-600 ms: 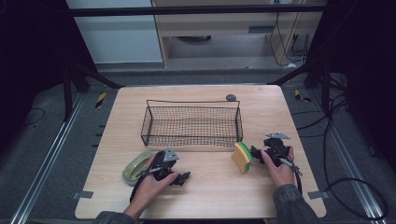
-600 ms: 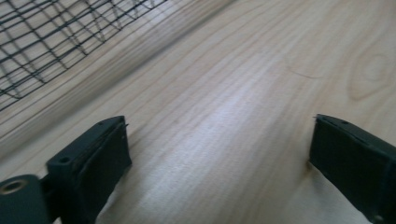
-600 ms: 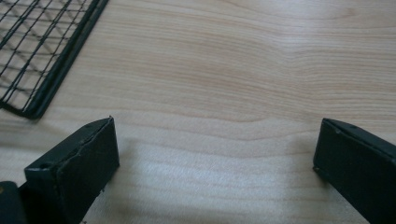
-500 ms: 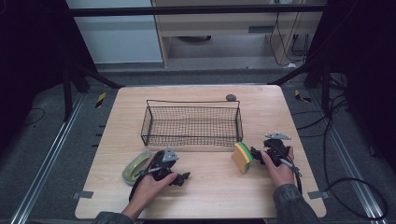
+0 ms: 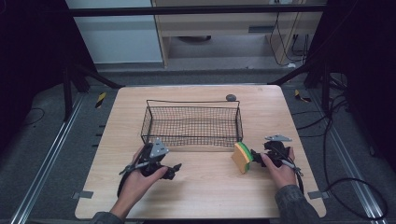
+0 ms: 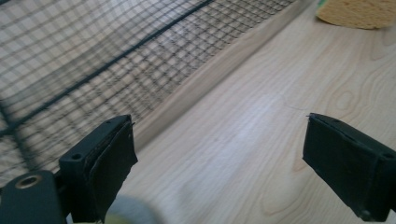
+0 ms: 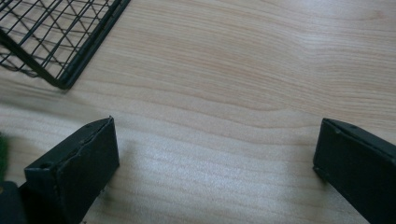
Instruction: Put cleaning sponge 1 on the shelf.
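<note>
Wood, pale and striped with grain, makes up the big table, and it is the largest thing here. On it sits a black wire basket with a net-like bottom. The basket is past both claws, on the far side of them, and a bit nearer the left one.

The person's left hand holds the left claw low over the table, just in front of the basket's near wall. In the left gripper view its two black jaws stand wide apart, and there is bare wood between them. The basket's mesh wall runs along just beyond the left-hand jaw. A corner of the yellow sponge peeks in far ahead, up by the top edge.

The person's right hand holds the right claw on the other side. In the right gripper view its jaws also stand wide apart with bare wood between them, and the basket's corner is ahead and off to one side. From the high view the sponge, yellow with a green side, stands on its edge right at the tip of the right claw. I cannot tell if they touch.

A small dark round thing lies on the table behind the basket, well apart from both claws.
</note>
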Motion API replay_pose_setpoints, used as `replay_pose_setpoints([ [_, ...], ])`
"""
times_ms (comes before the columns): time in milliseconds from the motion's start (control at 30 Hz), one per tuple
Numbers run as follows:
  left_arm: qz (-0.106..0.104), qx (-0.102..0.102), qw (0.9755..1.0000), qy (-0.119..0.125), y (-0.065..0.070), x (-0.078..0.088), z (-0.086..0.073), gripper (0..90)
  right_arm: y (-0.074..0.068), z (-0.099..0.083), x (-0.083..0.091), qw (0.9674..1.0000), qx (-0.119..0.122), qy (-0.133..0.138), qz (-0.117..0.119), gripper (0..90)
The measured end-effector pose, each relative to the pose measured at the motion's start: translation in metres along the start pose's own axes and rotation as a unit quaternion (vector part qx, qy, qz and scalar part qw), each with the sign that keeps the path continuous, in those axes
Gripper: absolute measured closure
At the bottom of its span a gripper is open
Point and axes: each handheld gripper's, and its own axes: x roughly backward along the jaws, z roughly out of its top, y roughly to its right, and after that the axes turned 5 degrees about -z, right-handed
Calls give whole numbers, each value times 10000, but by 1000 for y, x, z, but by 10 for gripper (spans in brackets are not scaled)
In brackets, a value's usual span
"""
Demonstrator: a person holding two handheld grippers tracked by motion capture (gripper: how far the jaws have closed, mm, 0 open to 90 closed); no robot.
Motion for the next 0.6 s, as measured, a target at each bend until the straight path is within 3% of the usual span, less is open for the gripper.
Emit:
replay_pose_setpoints([
  [33,0,0,10000,0,0,0,0,82,0,0,0,10000,26,6,24,4],
  [67,8,177,9998,-71,-10,9,3,79,1,-1,1,10000,66,9,56,4],
  [133,199,179,9993,-246,-20,19,4,73,2,-2,2,9999,99,23,98,4],
  [167,199,179,9993,-246,-20,19,4,69,2,-3,2,9999,132,14,111,4],
  [200,332,139,9987,-370,-30,31,4,66,3,-3,3,9998,158,28,137,4],
  [267,339,307,9981,-424,-41,41,2,61,3,-4,3,9997,174,40,144,5],
  [333,435,343,9968,-578,-52,48,0,58,3,-4,4,9997,177,24,166,5],
  [367,386,414,9963,-648,-57,52,0,60,3,-5,4,9997,204,34,164,5],
  [433,104,813,9954,-493,-66,60,-2,76,4,-5,5,9995,244,38,180,7],
  [467,84,861,9949,-518,-68,63,-2,77,4,-5,5,9995,250,38,193,7],
  [533,205,696,9953,-637,-71,67,-1,77,4,-6,6,9995,250,37,214,8],
  [600,259,657,9950,-709,-74,69,-1,80,4,-6,6,9995,250,42,206,9],
])
